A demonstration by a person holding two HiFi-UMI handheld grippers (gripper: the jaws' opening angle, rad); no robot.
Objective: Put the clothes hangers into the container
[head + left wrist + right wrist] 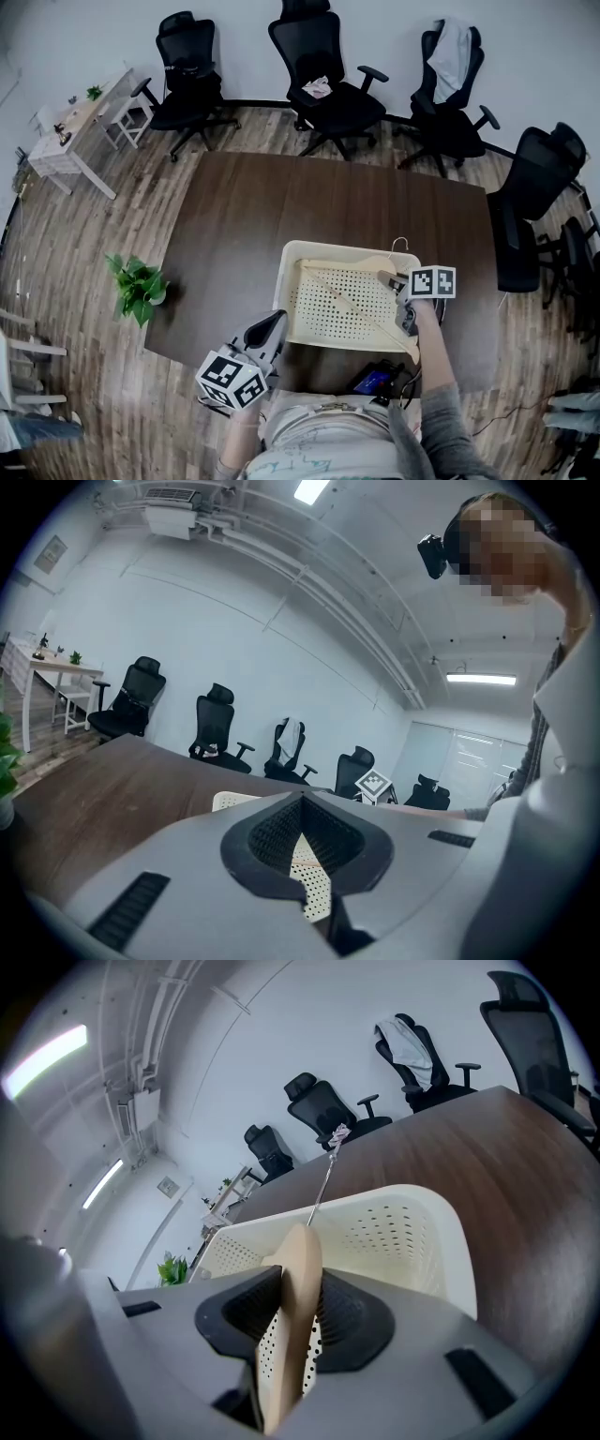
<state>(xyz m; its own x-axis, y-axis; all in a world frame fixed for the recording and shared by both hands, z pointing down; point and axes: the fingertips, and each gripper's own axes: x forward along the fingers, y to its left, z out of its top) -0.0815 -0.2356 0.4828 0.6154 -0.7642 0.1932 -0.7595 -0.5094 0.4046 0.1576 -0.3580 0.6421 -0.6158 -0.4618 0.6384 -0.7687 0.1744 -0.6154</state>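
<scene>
A cream perforated basket [282, 292] stands on the brown table [234, 225], near its front edge. A wooden hanger [370, 265] lies slanted inside it, its metal hook [401, 244] sticking up over the far rim. My right gripper [398, 281] reaches in over the basket's right rim and is shut on the hanger [295, 1288]; in the right gripper view the hook [323, 1180] rises ahead of the jaws before the basket wall [412, 1232]. My left gripper [272, 323] hovers by the basket's front left corner, jaws shut and empty [305, 841], with the basket [234, 801] just beyond.
Several black office chairs [328, 84] ring the far and right sides of the table. A potted plant [139, 286] stands on the floor at the left, a white desk [75, 131] at the far left. A small device with cables [375, 380] lies at the table's front edge.
</scene>
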